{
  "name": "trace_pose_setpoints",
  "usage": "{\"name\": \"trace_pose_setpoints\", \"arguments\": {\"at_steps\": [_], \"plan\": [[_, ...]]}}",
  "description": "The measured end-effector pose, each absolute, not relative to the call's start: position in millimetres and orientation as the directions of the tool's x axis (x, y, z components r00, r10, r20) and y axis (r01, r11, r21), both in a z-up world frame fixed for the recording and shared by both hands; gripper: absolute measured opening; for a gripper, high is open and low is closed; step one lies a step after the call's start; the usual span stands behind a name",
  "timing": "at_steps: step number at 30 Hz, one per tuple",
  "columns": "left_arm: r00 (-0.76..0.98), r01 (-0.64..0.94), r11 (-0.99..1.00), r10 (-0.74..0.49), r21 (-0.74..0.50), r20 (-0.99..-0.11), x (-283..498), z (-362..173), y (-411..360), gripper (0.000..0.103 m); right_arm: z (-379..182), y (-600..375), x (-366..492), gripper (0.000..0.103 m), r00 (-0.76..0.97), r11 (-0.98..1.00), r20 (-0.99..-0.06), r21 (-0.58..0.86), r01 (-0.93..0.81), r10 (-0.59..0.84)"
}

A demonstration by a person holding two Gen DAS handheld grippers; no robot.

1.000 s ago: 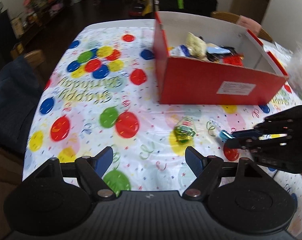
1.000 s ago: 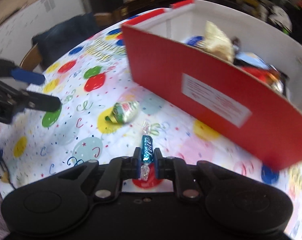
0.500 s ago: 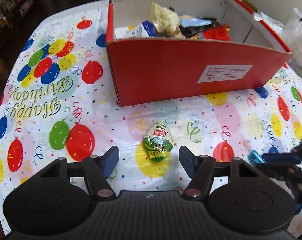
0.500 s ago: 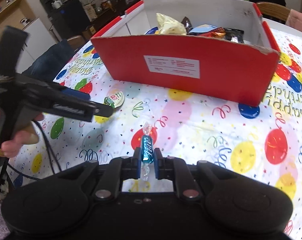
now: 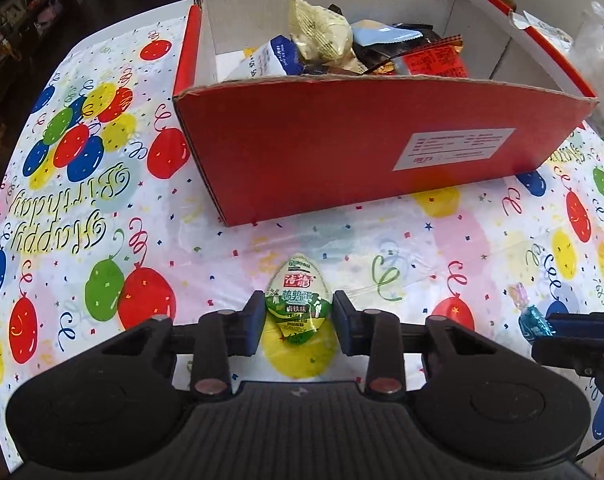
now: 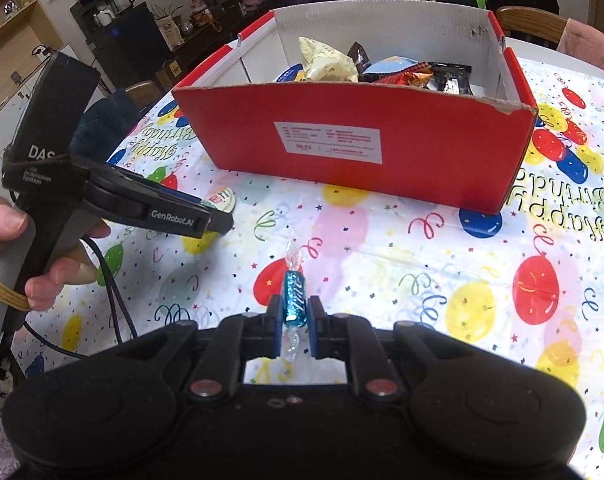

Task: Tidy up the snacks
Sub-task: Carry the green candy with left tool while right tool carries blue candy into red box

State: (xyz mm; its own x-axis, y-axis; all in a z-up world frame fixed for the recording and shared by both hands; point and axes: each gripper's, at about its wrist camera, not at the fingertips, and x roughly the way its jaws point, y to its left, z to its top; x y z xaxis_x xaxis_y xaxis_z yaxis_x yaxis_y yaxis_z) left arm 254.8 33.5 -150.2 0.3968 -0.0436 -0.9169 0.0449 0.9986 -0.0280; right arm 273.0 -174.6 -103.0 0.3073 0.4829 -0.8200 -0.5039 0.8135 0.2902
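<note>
Between the clamped fingers of the left hand-held gripper (image 5: 298,314), green egg-shaped snack packet (image 5: 298,304) on the tablecloth (image 5: 222,248).

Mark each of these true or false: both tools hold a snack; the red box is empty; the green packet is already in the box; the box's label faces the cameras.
1. Both tools hold a snack. True: the left tool is shut on the green packet, the right tool on the blue candy.
2. The red box is empty. False: it holds several snack bags.
3. The green packet is already in the box. False: it lies on the tablecloth in front of the box.
4. The box's label faces the cameras. True.
</note>
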Motion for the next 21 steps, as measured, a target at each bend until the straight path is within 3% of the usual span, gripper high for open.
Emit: {"name": "trace_pose_setpoints", "arguments": {"at_steps": [21], "plan": [[0.436, -0.070, 0.994, -0.047, -0.086, -0.899, 209, -118, 52, 0.035, -78, -183, 274, 0.010, 0.367, 0.863, -0.806, 0.317, -0.392, 0.463]]}}
